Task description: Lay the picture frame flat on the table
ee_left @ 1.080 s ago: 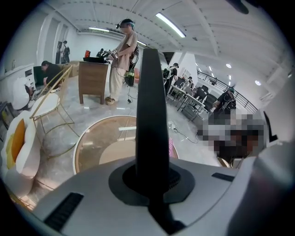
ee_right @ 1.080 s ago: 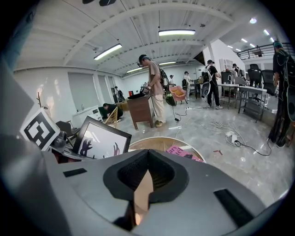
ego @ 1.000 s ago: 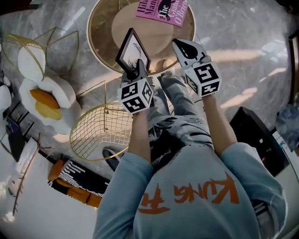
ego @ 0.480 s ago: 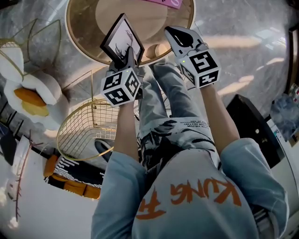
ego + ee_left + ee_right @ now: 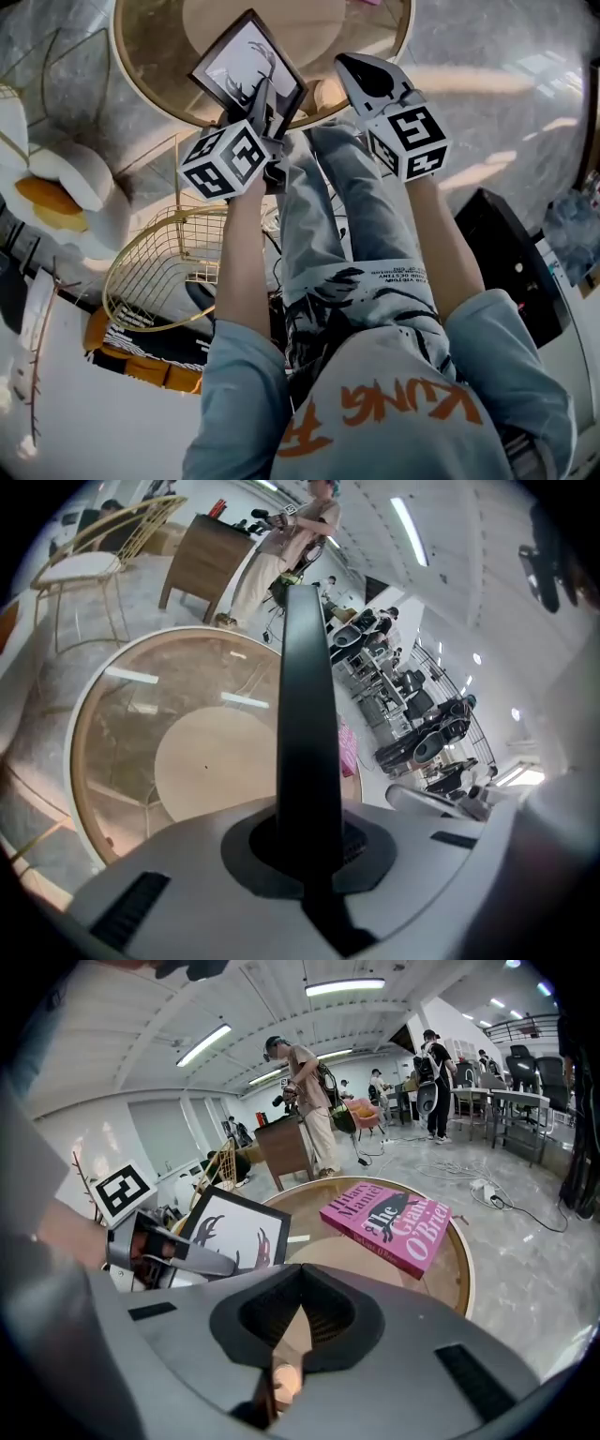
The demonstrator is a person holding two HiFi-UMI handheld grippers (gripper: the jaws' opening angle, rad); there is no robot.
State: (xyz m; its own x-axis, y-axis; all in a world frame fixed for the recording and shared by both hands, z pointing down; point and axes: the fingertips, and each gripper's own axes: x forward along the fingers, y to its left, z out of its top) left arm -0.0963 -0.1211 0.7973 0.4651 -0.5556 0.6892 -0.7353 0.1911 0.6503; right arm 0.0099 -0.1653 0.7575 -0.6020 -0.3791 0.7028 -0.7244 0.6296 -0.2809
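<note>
Table [image 5: 131,66] far side cropped, basket [image 5: 159,272] partly hidden

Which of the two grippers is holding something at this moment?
The left gripper: its jaws clamp the black picture frame by its edge over the round table. The right gripper has its jaws together on nothing.

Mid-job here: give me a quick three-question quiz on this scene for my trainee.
1. True or false: the left hand-held gripper grips the picture frame.
2. What lies on the round table? A. a pink book B. a mug C. a laptop
3. In one word: is the frame flat or tilted?
Key: 1 true. 2 A. 3 tilted; it is held over the table and not yet laid down.
</note>
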